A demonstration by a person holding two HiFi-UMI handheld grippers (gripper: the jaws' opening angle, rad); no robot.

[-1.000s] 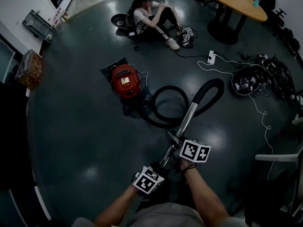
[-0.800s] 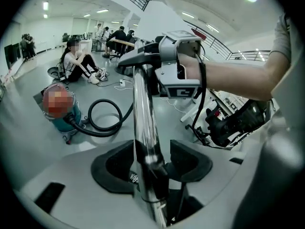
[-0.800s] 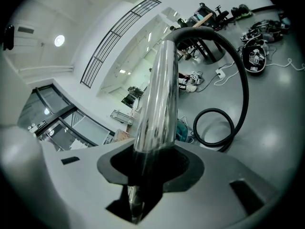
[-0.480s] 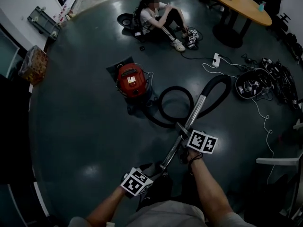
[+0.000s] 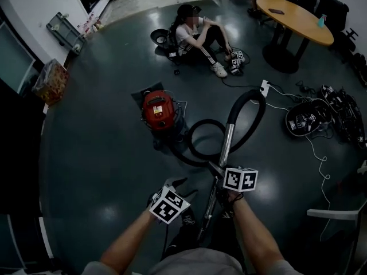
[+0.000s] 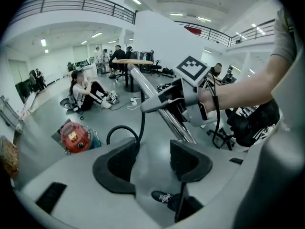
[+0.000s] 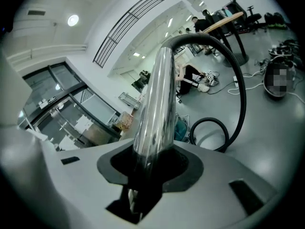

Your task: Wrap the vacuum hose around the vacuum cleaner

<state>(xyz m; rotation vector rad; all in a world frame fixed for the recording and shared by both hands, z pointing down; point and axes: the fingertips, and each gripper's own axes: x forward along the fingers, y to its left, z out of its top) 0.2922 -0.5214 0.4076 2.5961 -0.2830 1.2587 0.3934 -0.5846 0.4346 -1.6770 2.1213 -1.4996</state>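
Note:
The red vacuum cleaner [image 5: 159, 109] stands on the dark floor, also visible in the left gripper view [image 6: 74, 137]. Its black hose [image 5: 200, 148] coils beside it and arches up into a shiny metal wand [image 5: 225, 148]. My right gripper [image 5: 219, 173] is shut on the wand [image 7: 157, 104], which runs straight out between its jaws [image 7: 152, 163], with the hose [image 7: 238, 89] curving beyond. My left gripper [image 5: 176, 185] hangs left of the wand's lower part, apart from it. Its jaws stand open with nothing between them [image 6: 152, 161], and the wand [image 6: 162, 109] passes ahead of them.
A person [image 5: 198, 33] sits on the floor beyond the vacuum cleaner. A round wooden table [image 5: 295, 19] stands at the back right. Cables and gear [image 5: 309, 116] and a power strip [image 5: 265, 87] lie at the right. A box [image 5: 50, 82] and a cart [image 5: 66, 30] stand at the left wall.
The left gripper has moved up and left, away from the wand's lower part. The wand's hose end has swung left, so the wand stands steeper in the head view.

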